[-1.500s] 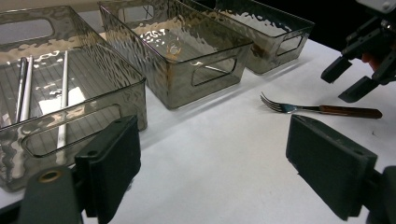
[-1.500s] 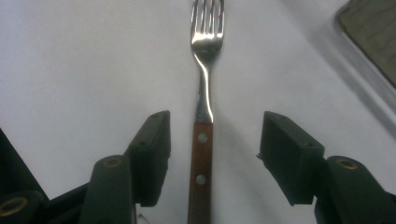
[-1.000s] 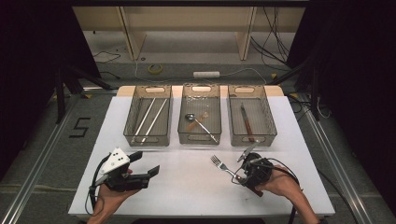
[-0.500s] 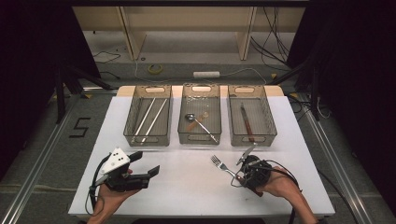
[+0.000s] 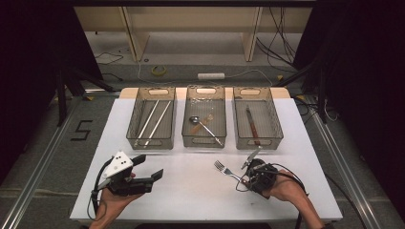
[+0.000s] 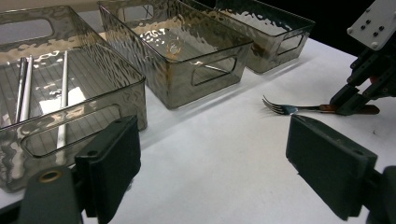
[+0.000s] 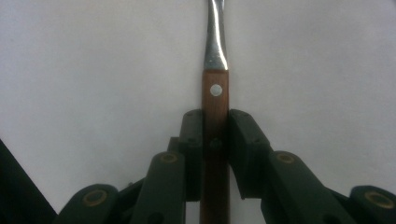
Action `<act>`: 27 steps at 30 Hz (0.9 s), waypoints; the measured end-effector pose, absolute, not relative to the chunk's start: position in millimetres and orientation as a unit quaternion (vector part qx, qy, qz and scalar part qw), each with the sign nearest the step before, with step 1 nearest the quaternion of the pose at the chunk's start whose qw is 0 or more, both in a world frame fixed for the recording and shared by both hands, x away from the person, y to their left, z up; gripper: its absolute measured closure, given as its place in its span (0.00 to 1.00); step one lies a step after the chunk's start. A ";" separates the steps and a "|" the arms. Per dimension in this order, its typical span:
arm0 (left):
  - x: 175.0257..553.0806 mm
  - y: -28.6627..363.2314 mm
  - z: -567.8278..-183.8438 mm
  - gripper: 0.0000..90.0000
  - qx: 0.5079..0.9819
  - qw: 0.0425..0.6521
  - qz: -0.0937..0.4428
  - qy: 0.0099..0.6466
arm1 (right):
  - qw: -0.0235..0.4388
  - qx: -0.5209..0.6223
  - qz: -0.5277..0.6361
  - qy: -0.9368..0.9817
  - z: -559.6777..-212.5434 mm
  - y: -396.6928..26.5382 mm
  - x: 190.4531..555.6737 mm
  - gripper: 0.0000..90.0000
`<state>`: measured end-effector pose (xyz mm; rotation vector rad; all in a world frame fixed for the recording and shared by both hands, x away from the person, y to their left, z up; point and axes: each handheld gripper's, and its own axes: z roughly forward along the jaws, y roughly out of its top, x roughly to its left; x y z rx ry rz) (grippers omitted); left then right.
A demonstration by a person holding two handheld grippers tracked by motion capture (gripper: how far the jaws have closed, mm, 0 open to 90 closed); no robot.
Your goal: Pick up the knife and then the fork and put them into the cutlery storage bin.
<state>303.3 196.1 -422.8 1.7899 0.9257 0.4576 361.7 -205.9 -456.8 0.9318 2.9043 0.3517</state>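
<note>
Fork (image 7: 215, 102): steel neck and tines, brown wooden handle with a pale rivet; lies on the white table (image 5: 191, 191), in front of the middle bin (image 5: 205, 117).
Writing: a black "5" (image 5: 82, 130) on the floor left of the table.
Right gripper (image 7: 215, 135): jaws have just been closing, now pressed on the fork's handle.
Left gripper (image 6: 212, 154): jaws wide, nothing between them.
Change: right jaws stood wider a second ago.

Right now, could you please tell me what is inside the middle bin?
The middle bin holds a spoon lying slantwise, bowl toward the back. A pale brownish patch sits beside it; what it is, I cannot tell. The bin's rippled front wall blurs the floor nearest it.
</note>
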 end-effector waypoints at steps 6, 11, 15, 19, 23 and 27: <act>303.4 195.9 -422.9 0.19 0.744 0.512 0.191 0.385 | 0.036 0.302 0.112 0.946 -456.7 -205.2 361.7 0.85; 303.4 195.9 -422.9 0.19 0.744 0.512 0.191 0.385 | 0.034 0.302 0.111 0.946 -456.4 -205.0 362.1 0.86; 303.4 195.8 -422.8 0.19 0.745 0.511 0.191 0.384 | 0.027 0.299 0.114 0.947 -456.2 -206.3 363.8 0.86; 303.6 196.0 -422.8 0.19 0.745 0.511 0.191 0.384 | 0.026 0.295 0.115 0.948 -455.9 -206.9 364.2 0.86; 303.7 195.9 -422.8 0.19 0.745 0.511 0.191 0.384 | 0.024 0.292 0.117 0.949 -455.1 -208.2 365.0 0.86; 303.9 196.0 -422.7 0.19 0.745 0.511 0.191 0.384 | 0.019 0.297 0.127 0.946 -452.9 -210.5 366.1 0.86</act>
